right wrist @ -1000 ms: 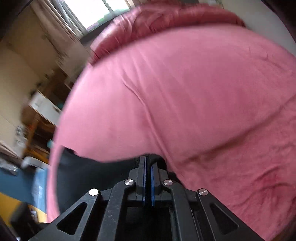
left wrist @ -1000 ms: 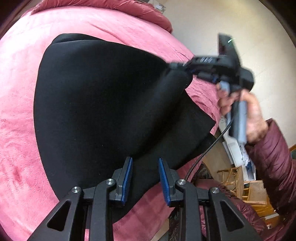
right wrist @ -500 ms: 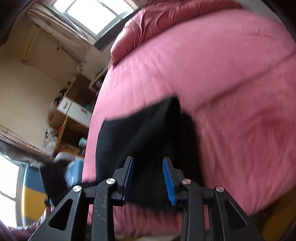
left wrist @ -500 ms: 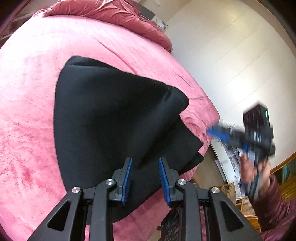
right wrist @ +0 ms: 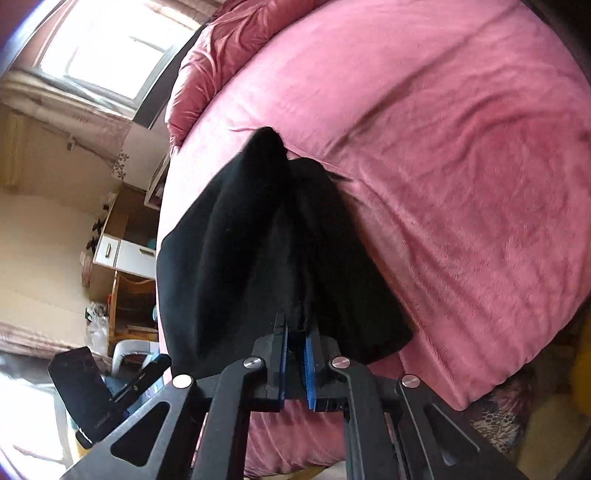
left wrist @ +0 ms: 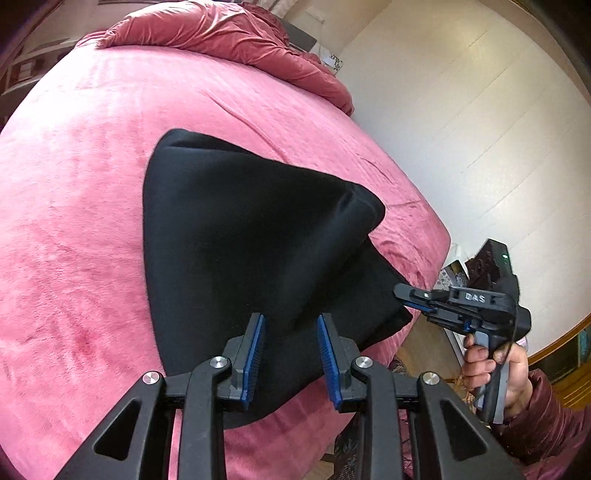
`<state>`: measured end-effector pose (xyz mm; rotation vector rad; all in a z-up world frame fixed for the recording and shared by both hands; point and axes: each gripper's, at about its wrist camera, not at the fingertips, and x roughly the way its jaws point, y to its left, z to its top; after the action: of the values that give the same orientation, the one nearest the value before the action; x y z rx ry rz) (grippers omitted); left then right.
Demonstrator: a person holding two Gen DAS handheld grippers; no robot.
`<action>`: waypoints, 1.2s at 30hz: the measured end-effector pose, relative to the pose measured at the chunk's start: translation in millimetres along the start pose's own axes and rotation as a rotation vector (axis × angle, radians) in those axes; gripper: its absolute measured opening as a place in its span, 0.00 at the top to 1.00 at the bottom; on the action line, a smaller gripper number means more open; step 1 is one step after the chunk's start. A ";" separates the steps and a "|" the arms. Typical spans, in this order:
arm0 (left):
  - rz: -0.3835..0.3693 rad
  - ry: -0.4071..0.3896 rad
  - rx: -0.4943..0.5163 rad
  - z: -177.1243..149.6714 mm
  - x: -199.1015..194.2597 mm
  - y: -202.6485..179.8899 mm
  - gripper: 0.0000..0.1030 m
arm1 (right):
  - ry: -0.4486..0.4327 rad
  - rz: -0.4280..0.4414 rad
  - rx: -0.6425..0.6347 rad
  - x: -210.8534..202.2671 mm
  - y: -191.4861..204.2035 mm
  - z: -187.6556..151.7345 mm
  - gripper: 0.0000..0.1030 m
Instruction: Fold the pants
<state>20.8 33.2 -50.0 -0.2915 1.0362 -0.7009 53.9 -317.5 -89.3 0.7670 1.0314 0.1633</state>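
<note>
Black soft-knit pants [left wrist: 240, 236], already doubled over, lying on pink plush bed cover [left wrist: 74, 184] near the bed's foot edge, one corner close to overhanging. Thick, limp fabric: light, no stiffness, drapes and bunches wherever lifted, sags between two hold points. Not slippery, probably drags a little on the plush pile, so likely better lifted clear than slid. Not fragile. Several stacked layers at the near corner; a shallow pinch risks catching the top layer only and letting the fold peel apart. Best holds, by judgement: both near corners of the stack, biting deep across all layers, then carrying together toward the far edge.

Right claw [right wrist: 295, 343]: jaws have just been closing, now clamped on a bunched ridge of the pants at the near right corner, cloth visibly pinched between the blue ribbed pads [right wrist: 308, 365]. Fabric fans out ahead of that claw, rising into a peaked fold [right wrist: 266, 147] further up the bed.

Left claw [left wrist: 290, 354]: jaws part-open, nothing between them, hovering above the near edge of the pants, apart from the cloth. Pants spread ahead and below, far corner [left wrist: 173, 134] well up the bed. Right claw visible from this side [left wrist: 413, 299], tip at the corner, person's hand [left wrist: 495, 369] on its handle.

Rumpled red quilt [left wrist: 229, 33] at the bed head, well apart.
</note>
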 end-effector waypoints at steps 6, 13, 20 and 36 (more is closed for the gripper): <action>-0.002 -0.026 -0.011 2.3 -8.7 8.1 0.71 | 0.045 -0.031 -0.127 -29.8 9.4 -23.8 0.93; 0.047 0.079 -0.023 -3.5 18.8 14.6 0.71 | 0.079 -0.150 -0.137 3.2 -14.5 -27.0 0.93; 0.062 0.000 -0.011 0.7 -2.0 9.6 0.70 | 0.092 -0.138 -0.209 -17.1 -2.4 -21.8 0.77; -0.087 0.107 0.310 -4.8 50.7 -73.6 0.70 | 0.017 -0.051 -0.114 30.2 17.3 115.8 0.52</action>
<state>4.1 -54.7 -47.8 -0.0303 1.0035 -0.9510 168.6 -348.3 -66.9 0.6359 1.0479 0.1836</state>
